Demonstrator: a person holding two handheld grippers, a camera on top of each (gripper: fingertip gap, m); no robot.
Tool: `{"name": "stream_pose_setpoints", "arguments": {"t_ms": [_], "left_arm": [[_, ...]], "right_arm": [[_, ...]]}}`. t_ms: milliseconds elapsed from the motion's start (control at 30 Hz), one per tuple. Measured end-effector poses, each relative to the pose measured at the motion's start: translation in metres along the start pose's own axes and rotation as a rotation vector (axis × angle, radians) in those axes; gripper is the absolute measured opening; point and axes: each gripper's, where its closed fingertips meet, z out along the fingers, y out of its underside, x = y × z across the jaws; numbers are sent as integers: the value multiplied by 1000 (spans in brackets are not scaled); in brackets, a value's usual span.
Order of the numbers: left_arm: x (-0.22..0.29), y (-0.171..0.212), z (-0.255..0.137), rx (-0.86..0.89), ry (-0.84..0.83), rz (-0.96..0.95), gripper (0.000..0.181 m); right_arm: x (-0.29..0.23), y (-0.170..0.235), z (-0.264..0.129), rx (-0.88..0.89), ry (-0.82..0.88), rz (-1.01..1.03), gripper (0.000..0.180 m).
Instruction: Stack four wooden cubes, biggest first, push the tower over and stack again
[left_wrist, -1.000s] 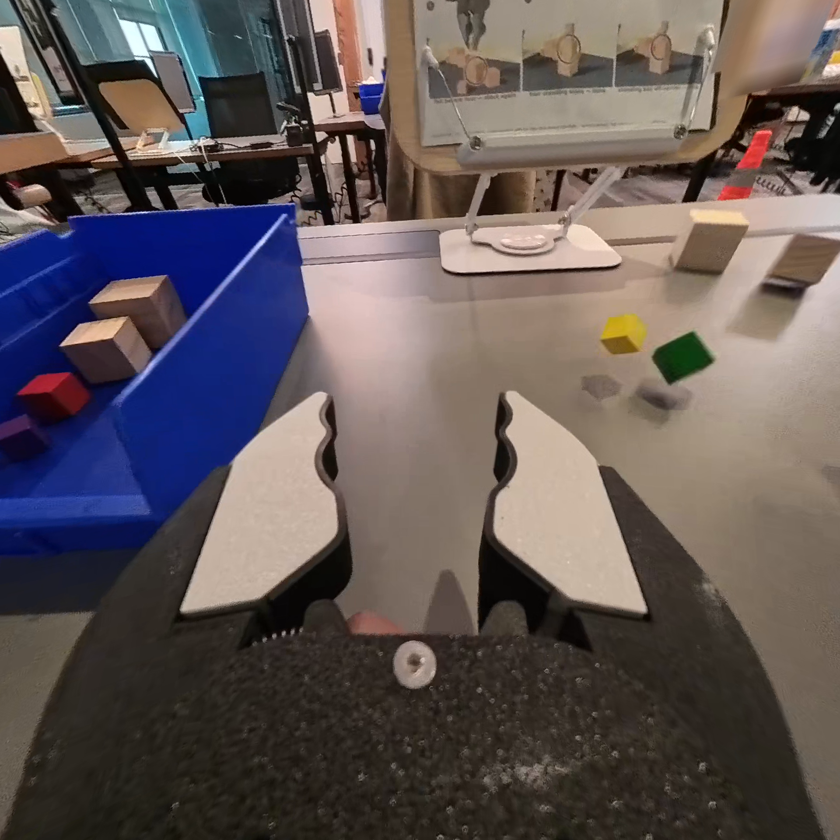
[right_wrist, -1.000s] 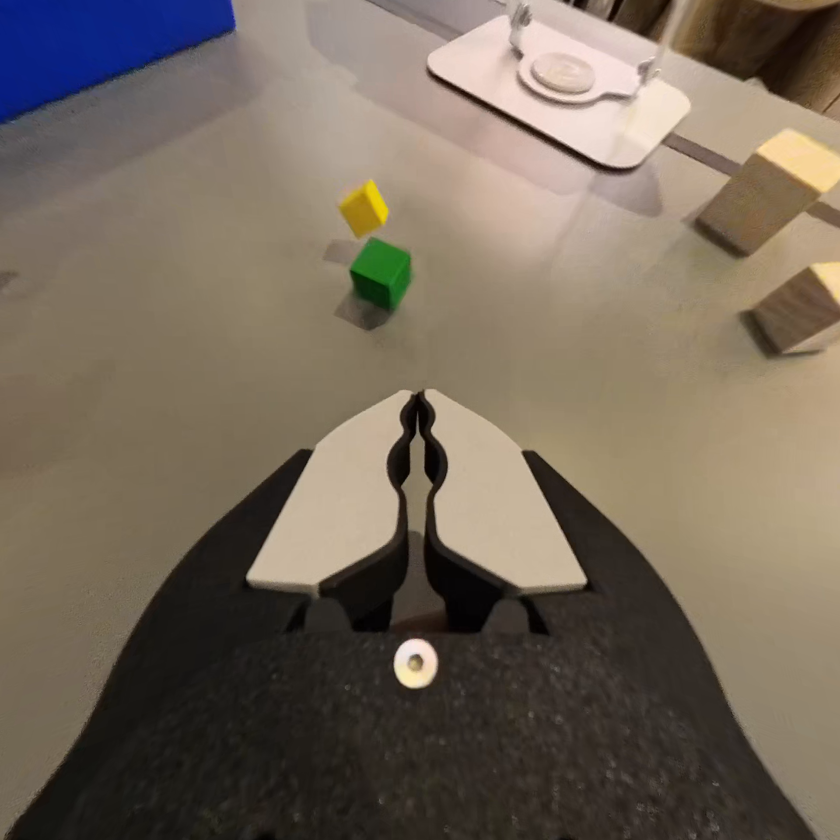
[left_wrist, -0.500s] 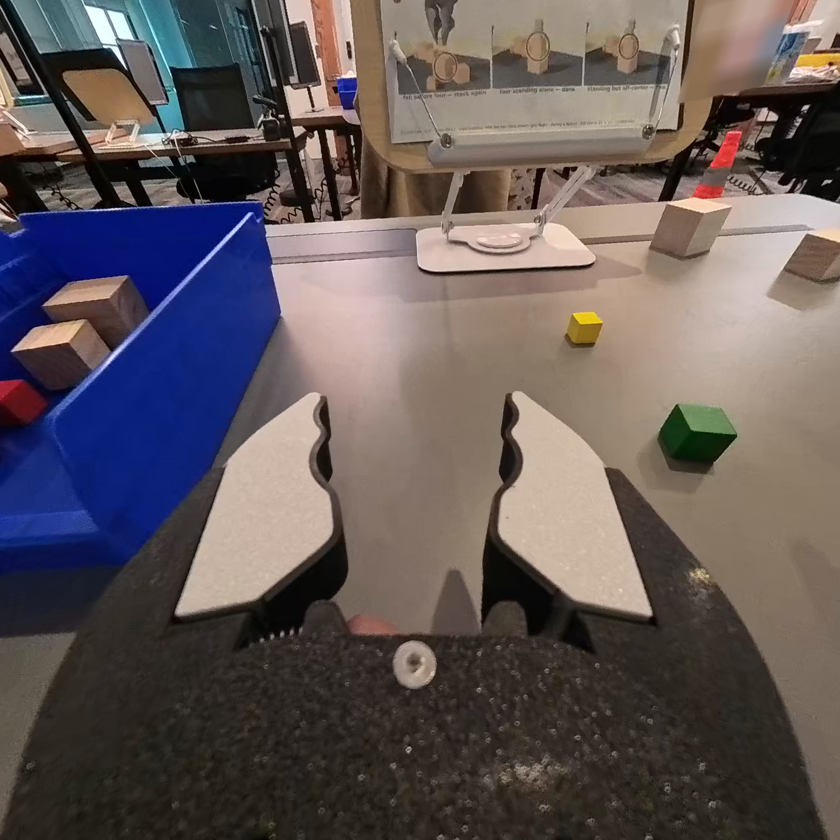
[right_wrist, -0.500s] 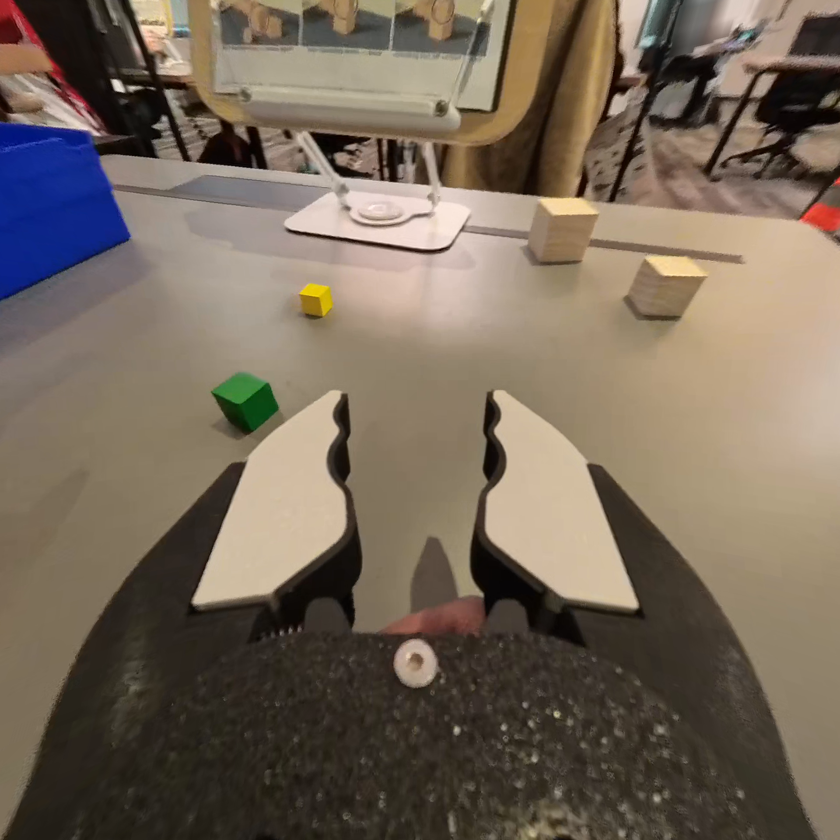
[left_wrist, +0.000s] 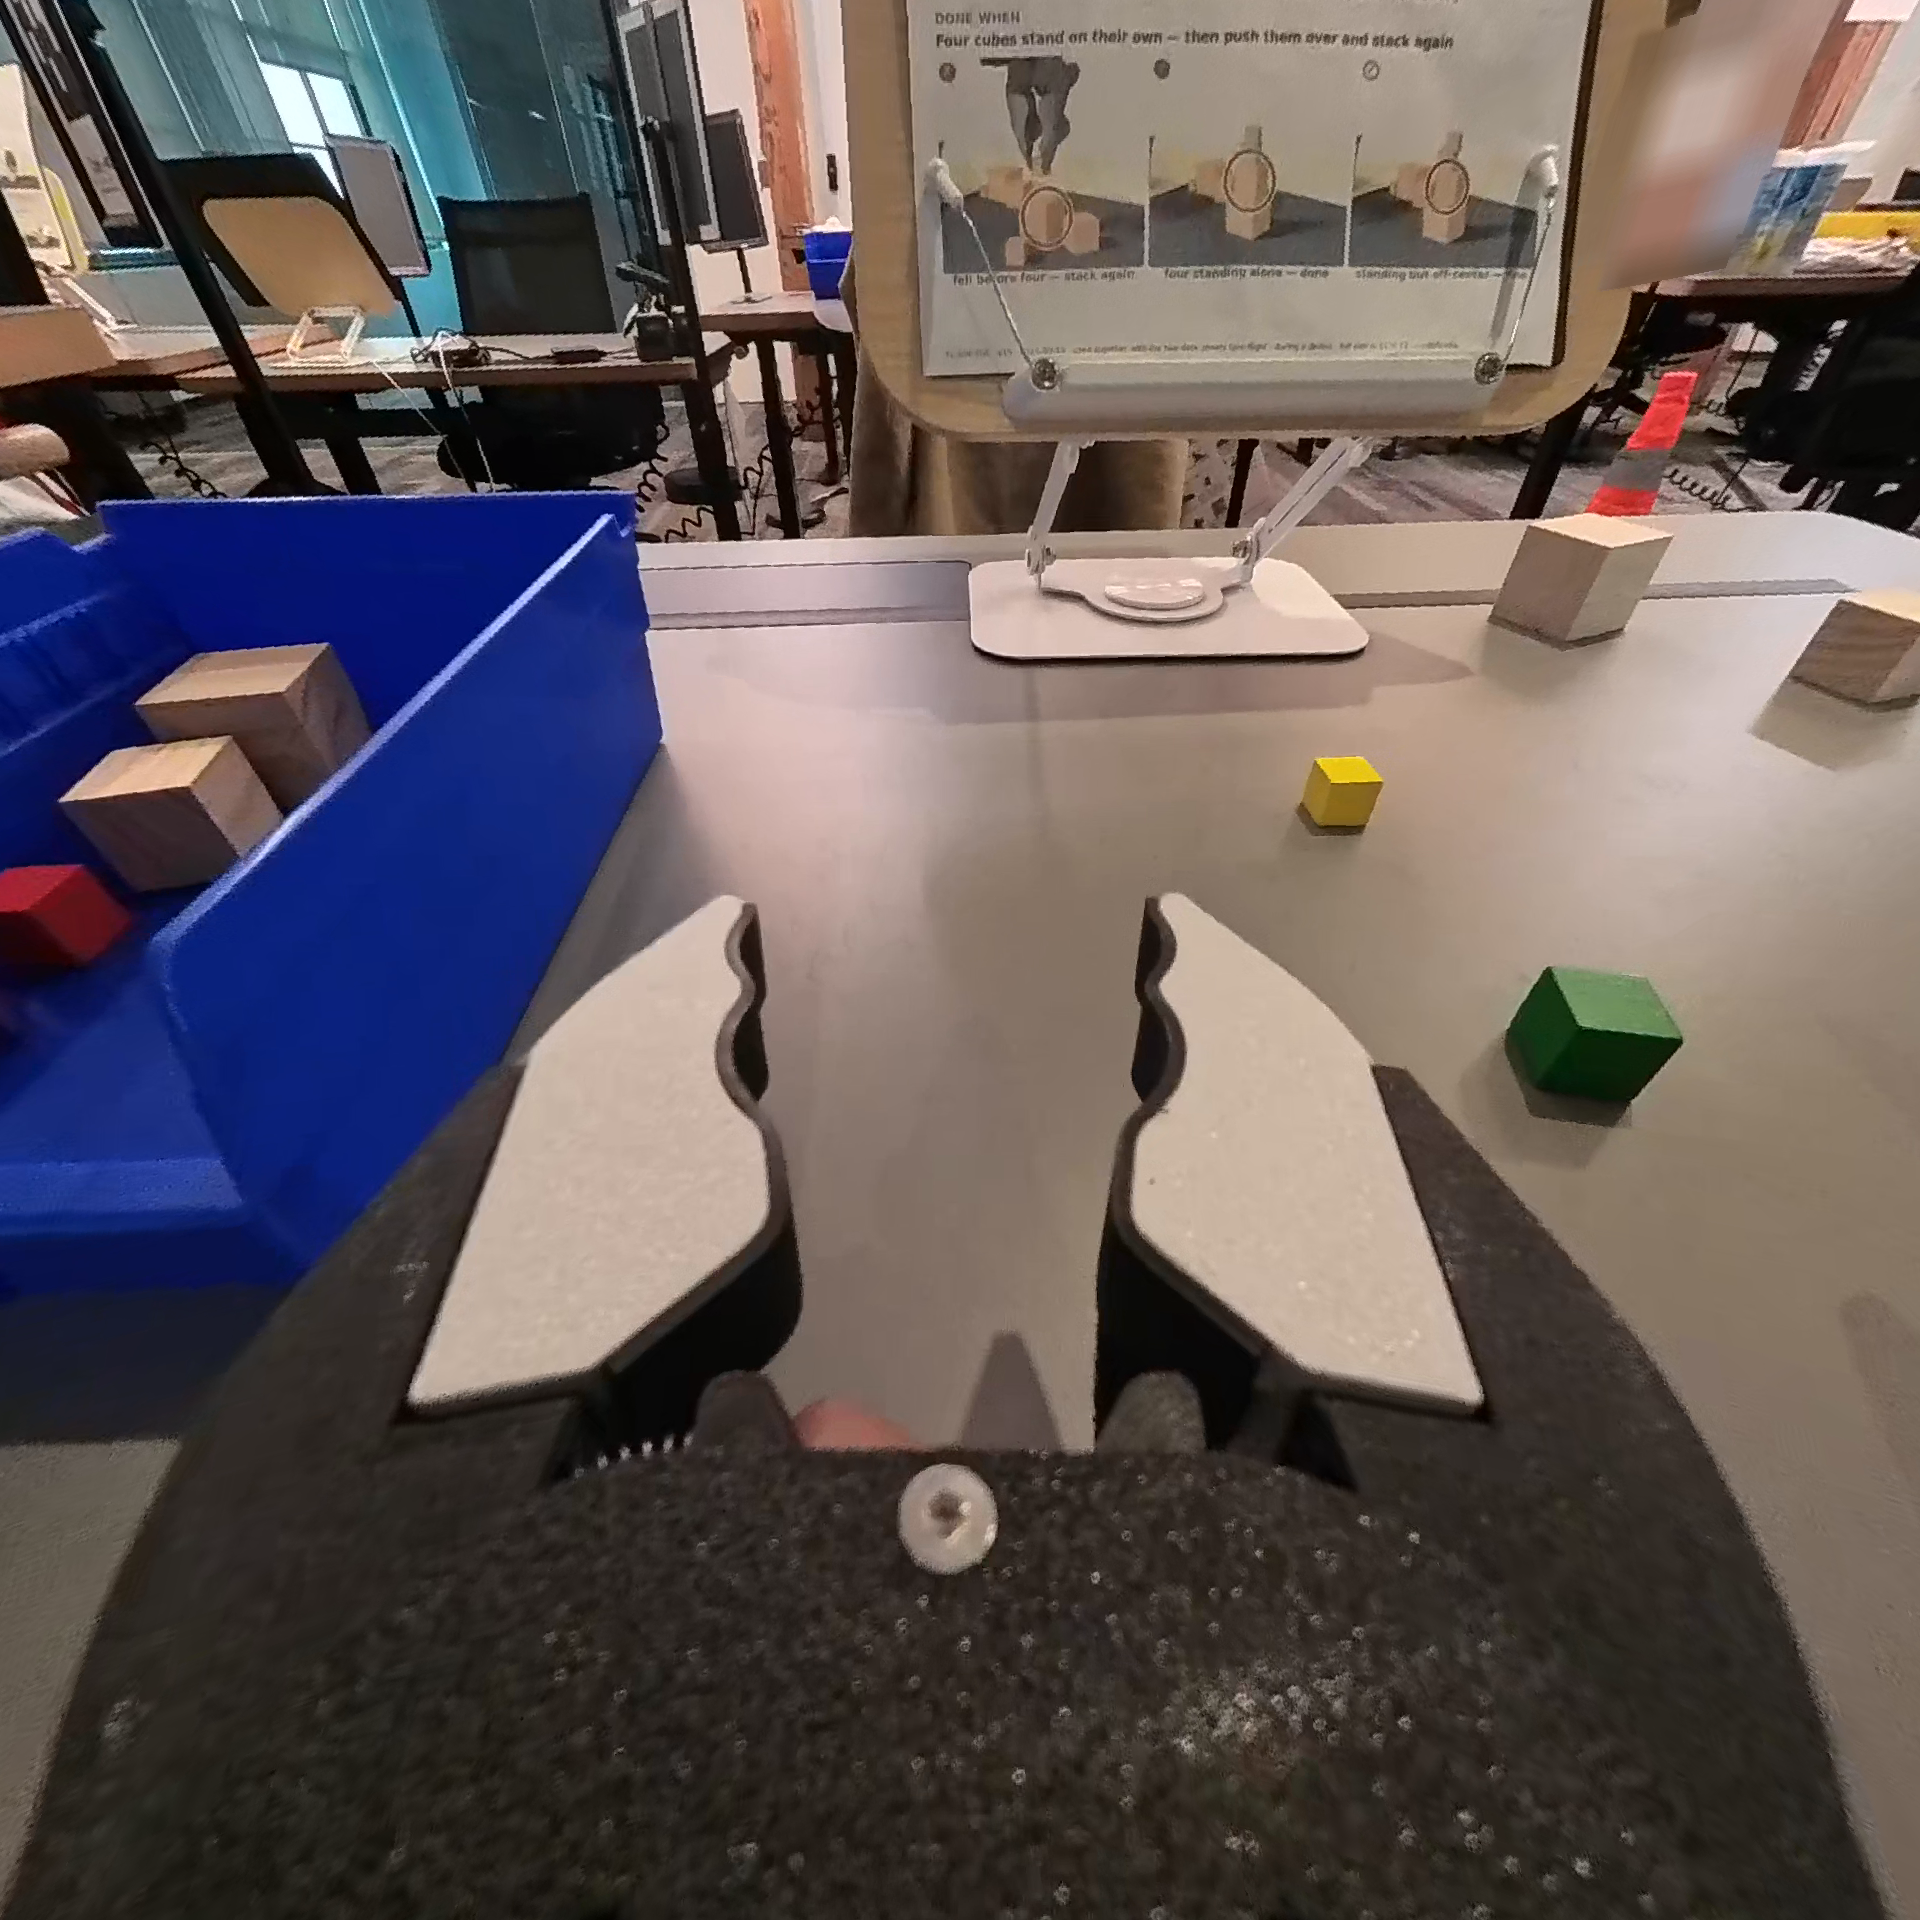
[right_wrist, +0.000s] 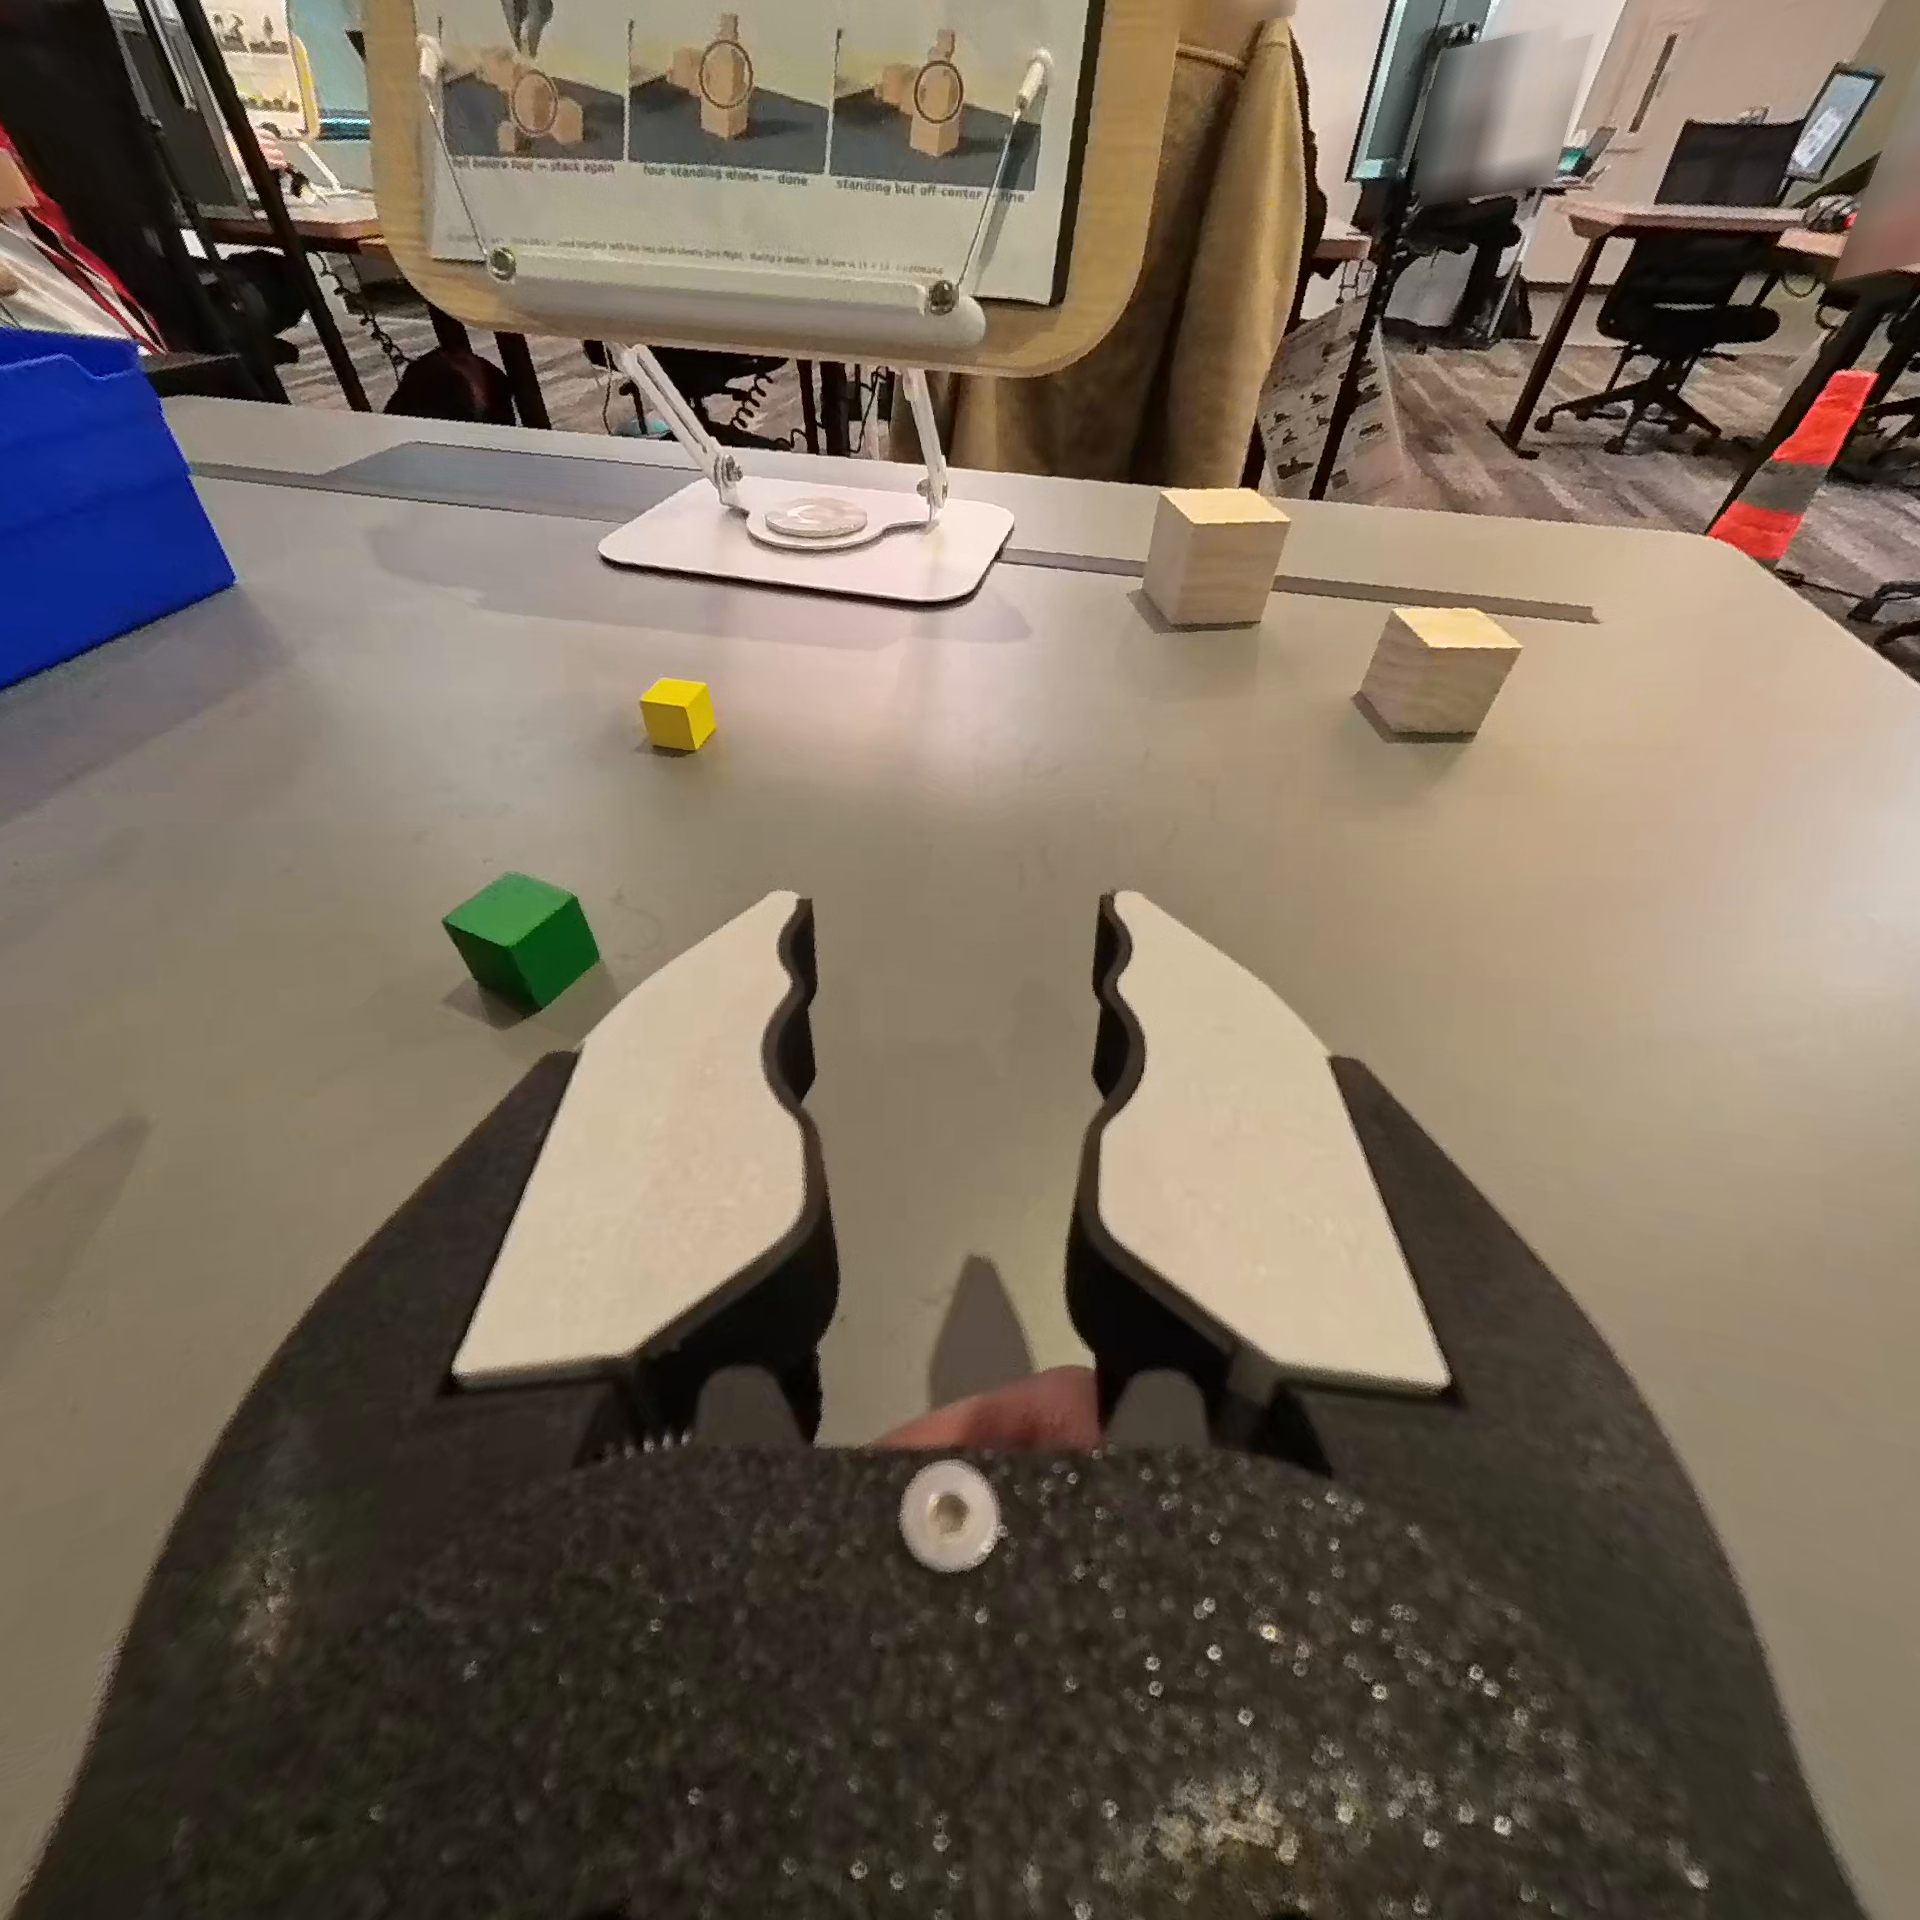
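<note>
The pale fingers of the left gripper are held apart with only bare grey tabletop seen between them; nothing is gripped. The right gripper is likewise spread and empty, poised above the table, presumably so that either tool can be brought onto a cube without a prior opening move.

Nearest the fingers, a small green painted wooden cube lies just left of the right gripper's left finger, resting turned at an angle. Farther out, a smaller yellow painted cube sits alone, well apart from the green one. Towards the far right edge, two plain light-wood cubes are found: the larger by the dark strip, the slightly smaller nearer the corner. All four are scattered singly, so the tower is judged to be down and restacking not yet begun; the larger plain cube would be taken first as base.

At the left, a blue plastic bin holds spare blocks. A white-based stand carrying an instruction sheet is set at the back edge.
</note>
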Motion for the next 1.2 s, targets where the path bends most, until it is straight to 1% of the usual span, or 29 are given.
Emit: {"name": "stream_pose_setpoints", "arguments": {"t_ms": [333,433,467,533,567,633,733,800,833,900,1000,1100,1200], "left_arm": [[4,1,1,-9,8,29,67],[5,1,1,-5,10,35,67],[5,1,0,-3,13,35,67],[6,0,-1,3,18,38,67],[7,0,0,3,20,42,67],[8,1,0,0,21,52,67],[10,2,1,-9,25,63,67],[11,4,2,-24,29,67,68],[11,5,3,-31,30,68,68],[11,6,4,-41,31,69,69],[11,7,5,-54,34,68,69],[12,7,5,-49,38,67,69],[12,6,4,-41,39,75,69]], "right_arm": [[-2,0,0,2,-1,-16,51],[-2,-3,1,-10,-50,-1,51],[4,-8,3,-26,-55,-15,52],[24,-33,14,-28,-48,-103,50],[39,-44,27,-70,-44,-122,53],[61,-61,63,-224,-108,-111,58],[97,-83,131,-449,-121,-121,70],[109,-89,177,-584,-141,-90,71],[116,-87,199,-652,-122,-110,75],[122,-76,238,-783,-123,-127,76],[129,-57,289,-895,-112,-112,76],[135,-39,325,-943,-103,-103,75],[140,-20,344,-977,-90,-107,74]]}}
